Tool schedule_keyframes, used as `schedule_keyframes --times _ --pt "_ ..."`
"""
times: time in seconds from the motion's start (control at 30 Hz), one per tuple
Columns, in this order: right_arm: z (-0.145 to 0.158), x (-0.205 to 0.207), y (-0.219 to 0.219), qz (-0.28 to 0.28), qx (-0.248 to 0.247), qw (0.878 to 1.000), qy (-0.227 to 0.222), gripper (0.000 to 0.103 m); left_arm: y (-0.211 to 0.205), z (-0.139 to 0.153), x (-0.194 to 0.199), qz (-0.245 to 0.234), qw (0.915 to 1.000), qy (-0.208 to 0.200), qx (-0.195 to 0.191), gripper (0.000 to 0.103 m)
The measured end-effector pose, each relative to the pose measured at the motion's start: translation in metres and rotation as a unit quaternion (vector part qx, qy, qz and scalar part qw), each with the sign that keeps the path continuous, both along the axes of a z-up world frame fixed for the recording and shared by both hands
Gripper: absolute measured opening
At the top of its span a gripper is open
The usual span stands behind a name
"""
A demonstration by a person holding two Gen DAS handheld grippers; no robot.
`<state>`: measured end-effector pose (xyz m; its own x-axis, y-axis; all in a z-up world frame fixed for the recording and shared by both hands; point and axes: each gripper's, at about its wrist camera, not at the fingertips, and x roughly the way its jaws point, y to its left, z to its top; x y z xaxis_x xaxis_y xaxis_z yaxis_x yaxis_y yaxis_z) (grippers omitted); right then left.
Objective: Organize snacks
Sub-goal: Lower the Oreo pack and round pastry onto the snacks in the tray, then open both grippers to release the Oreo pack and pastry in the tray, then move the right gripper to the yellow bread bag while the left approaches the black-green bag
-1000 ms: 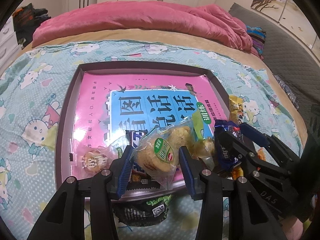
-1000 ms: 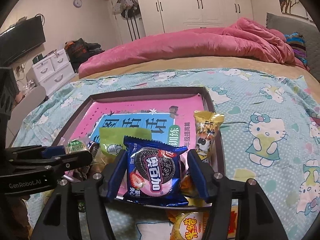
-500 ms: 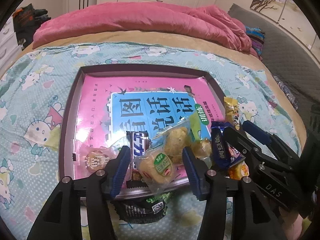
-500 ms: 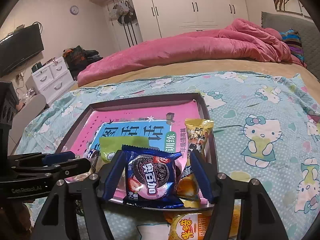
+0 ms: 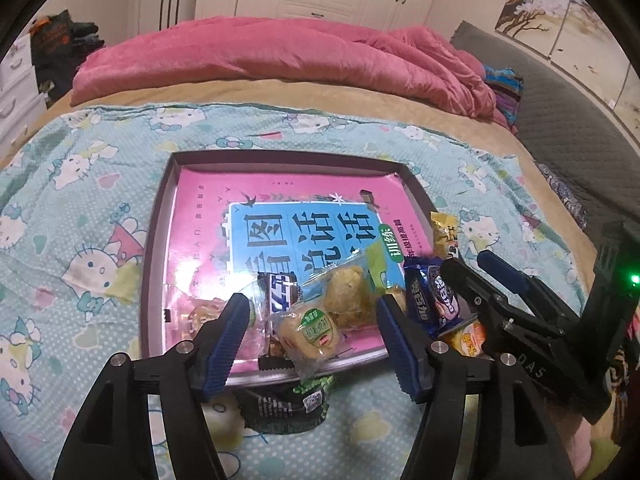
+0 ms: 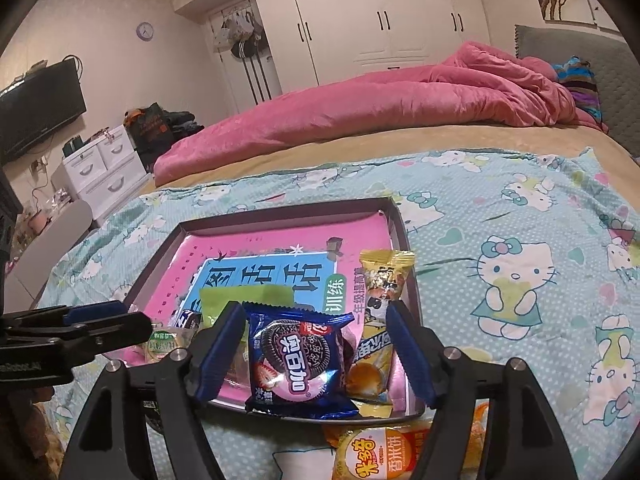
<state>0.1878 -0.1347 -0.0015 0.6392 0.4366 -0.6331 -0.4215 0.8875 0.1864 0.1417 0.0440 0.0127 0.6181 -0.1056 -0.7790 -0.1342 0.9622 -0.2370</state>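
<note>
Both grippers sit at the near edge of the tray (image 5: 158,240), which lies on the cartoon-cat sheet (image 5: 80,208) with a pink book (image 5: 208,216) inside. Left gripper (image 5: 310,334) is opening, pads clear of the green-label cake pack (image 5: 310,330) lying between them on the tray's near edge (a black pack (image 5: 286,406) sits just outside, below it). Right gripper (image 6: 316,354) is opening too, the blue cookie pack (image 6: 298,360) between its jaws but not squeezed, resting on the tray's near rim. A yellow pack (image 6: 378,320) lies beside it, and an orange one (image 6: 376,454) on the sheet.

Black hand-held gripper (image 5: 312,336) frames, blue ribbed pads, silver screws
</note>
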Motion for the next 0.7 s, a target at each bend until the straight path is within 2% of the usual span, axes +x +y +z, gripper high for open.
schedule_keyframes --times 0.4,0.7 --pt "0.011 -0.019 -0.013 -0.011 0.013 1.000 -0.005 0.078 0.001 0.000 -0.020 -0.007 1.0000 0.004 -0.003 0.070" --pt "0.010 -0.035 -0.021 -0.025 0.024 0.999 0.015 0.079 0.011 -0.003 -0.037 -0.008 0.9997 0.011 -0.019 0.071"
